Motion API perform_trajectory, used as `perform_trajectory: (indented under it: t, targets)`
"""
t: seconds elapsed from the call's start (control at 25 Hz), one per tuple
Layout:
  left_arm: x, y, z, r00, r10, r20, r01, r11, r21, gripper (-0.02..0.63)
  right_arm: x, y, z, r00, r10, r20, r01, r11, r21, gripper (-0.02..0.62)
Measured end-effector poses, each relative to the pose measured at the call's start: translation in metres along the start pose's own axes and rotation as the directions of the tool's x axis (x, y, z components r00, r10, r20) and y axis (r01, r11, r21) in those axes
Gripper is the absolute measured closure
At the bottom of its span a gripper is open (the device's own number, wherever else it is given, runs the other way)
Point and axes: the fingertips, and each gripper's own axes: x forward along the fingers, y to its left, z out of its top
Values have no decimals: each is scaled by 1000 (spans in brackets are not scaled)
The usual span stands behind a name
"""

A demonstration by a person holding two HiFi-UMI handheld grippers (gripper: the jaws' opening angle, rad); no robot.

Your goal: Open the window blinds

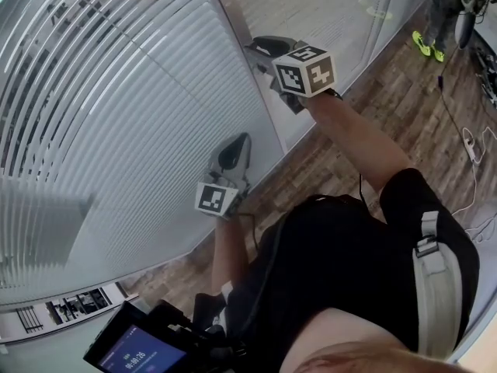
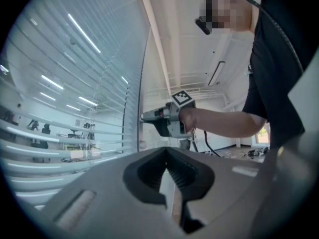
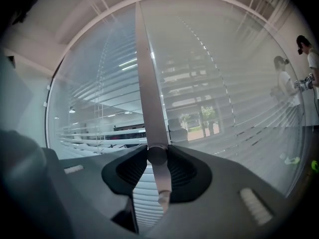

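Right gripper point(image 3: 157, 158) pinches the wand point(image 3: 148, 93). The blind point(image 1: 116, 130) slats look part-open, more turning likely left. Left gripper point(image 2: 172, 176) jaws are pressed together, empty.

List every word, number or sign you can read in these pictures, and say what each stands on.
Small dark handheld screen with blue display: white timer-like digits, too blurred to read.
Two white cubes with black square markers: patterns only, no words or numbers.
Nothing else legible in any view.

Bystander point(image 1: 444, 10) cut off at top edge, legs only; blinds point(image 1: 116, 130) run past left edge; wand point(image 3: 149, 113) top cut off.
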Motion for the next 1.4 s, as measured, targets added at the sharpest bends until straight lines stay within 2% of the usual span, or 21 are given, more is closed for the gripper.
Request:
perform_trajectory:
  t: [0.44, 0.52, 0.56, 0.68, 0.88, 0.96, 1.12, 1.4]
  targets:
    - [2, -2, 3, 1000, -5, 8, 5, 1000, -2, 603, -3, 1, 3, 999, 9, 35, -9, 1000, 16, 466]
    - [0, -2, -1, 1000, -3, 1, 3, 1000, -4, 603, -7, 2, 4, 998, 30, 64, -31, 999, 13, 441]
    - [0, -2, -1, 1000, -1, -1, 1, 1000, -6, 603, -10, 3, 4, 996, 40, 76, -40, 999, -2, 403]
    - [-2, -1, -1, 1000, 5, -5, -5, 1000, -14, 603, -24, 8, 0, 992, 73, 106, -63, 994, -93, 401]
    - [-3, -4, -1, 1000, 7, -7, -8, 1000, -25, 603, -57, 22, -16, 978, 145, 147, -116, 975, -189, 453]
    - [-1, -6, 4, 1000, 10, 4, -10, 1000, -28, 603, -73, 27, -24, 971, 163, 173, -126, 970, -208, 488]
    - [0, -5, -12, 1000, 2, -6, -2, 999, -39, 603, -102, 34, -40, 950, 212, 229, -162, 962, -220, 575]
    - [-2, -4, -27, 1000, 16, -11, -17, 996, -85, 603, -145, 48, -97, 946, 279, 166, -227, 934, -276, 591]
